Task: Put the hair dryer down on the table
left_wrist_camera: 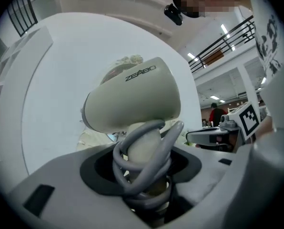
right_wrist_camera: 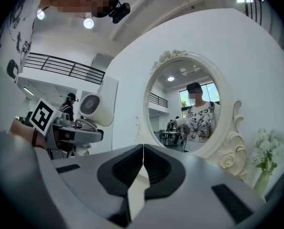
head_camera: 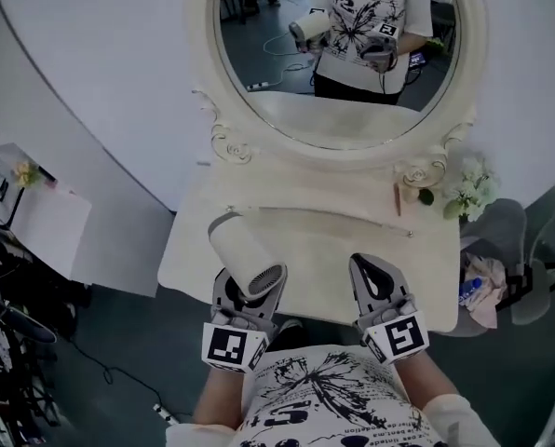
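Note:
A cream hair dryer (head_camera: 245, 255) with a grey cord wound round its handle (left_wrist_camera: 144, 154) is held above the near edge of the white dressing table (head_camera: 324, 250). My left gripper (head_camera: 245, 307) is shut on that handle, barrel pointing up and away. In the left gripper view the hair dryer's barrel (left_wrist_camera: 132, 99) fills the middle. My right gripper (head_camera: 378, 290) hovers to the right over the table's near edge, jaws shut with nothing between them (right_wrist_camera: 142, 168). The right gripper view shows the hair dryer (right_wrist_camera: 96, 109) at its left.
An oval mirror (head_camera: 343, 54) in a carved cream frame stands at the table's back. A vase of white flowers (head_camera: 468, 194) sits at the back right, a thin brown stick (head_camera: 398, 198) beside it. A cluttered chair (head_camera: 496, 268) stands to the right, a white cabinet (head_camera: 45, 222) to the left.

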